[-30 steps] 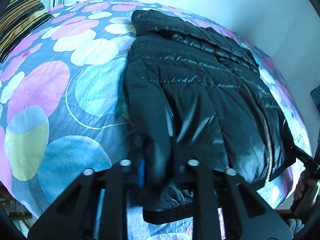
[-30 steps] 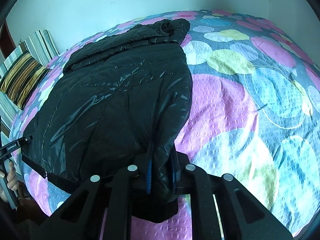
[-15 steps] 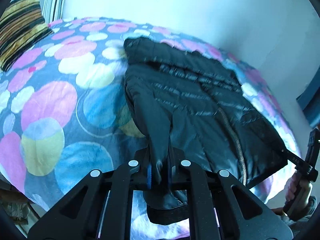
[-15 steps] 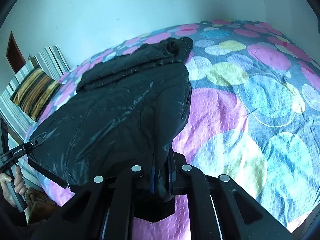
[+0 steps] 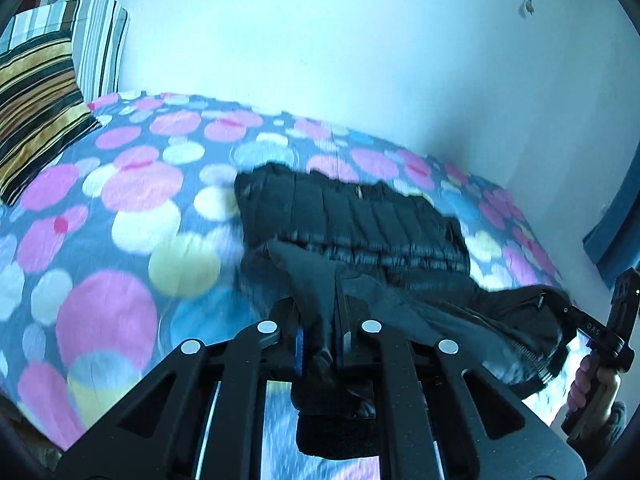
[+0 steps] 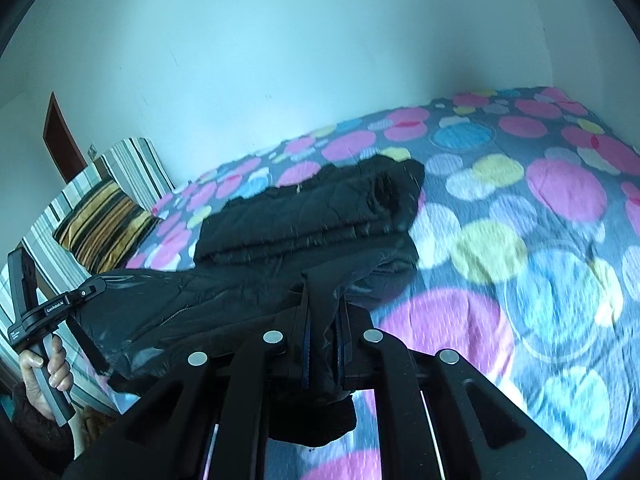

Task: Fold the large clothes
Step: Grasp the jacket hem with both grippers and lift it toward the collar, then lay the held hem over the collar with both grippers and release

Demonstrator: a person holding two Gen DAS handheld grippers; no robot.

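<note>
The left gripper (image 5: pixel 320 344) has its fingers (image 5: pixel 298 354) pinched tight on the near edge of the black puffer jacket (image 5: pixel 360 220), a fold of fabric squeezed between them and a cuff hanging below. The right gripper (image 6: pixel 322 350) likewise clamps the jacket's (image 6: pixel 304 216) near edge, with cloth drooping beneath its fingers (image 6: pixel 306 352). Ahead of both sets of fingers, the jacket's far part lies bunched on the bed (image 5: pixel 120 208) with the spotted cover, while the gripped edge is lifted off it and stretches between the two grippers. Beyond the left fingers, far to their left, a striped pillow (image 5: pixel 36 108) leans at the bed's head.
</note>
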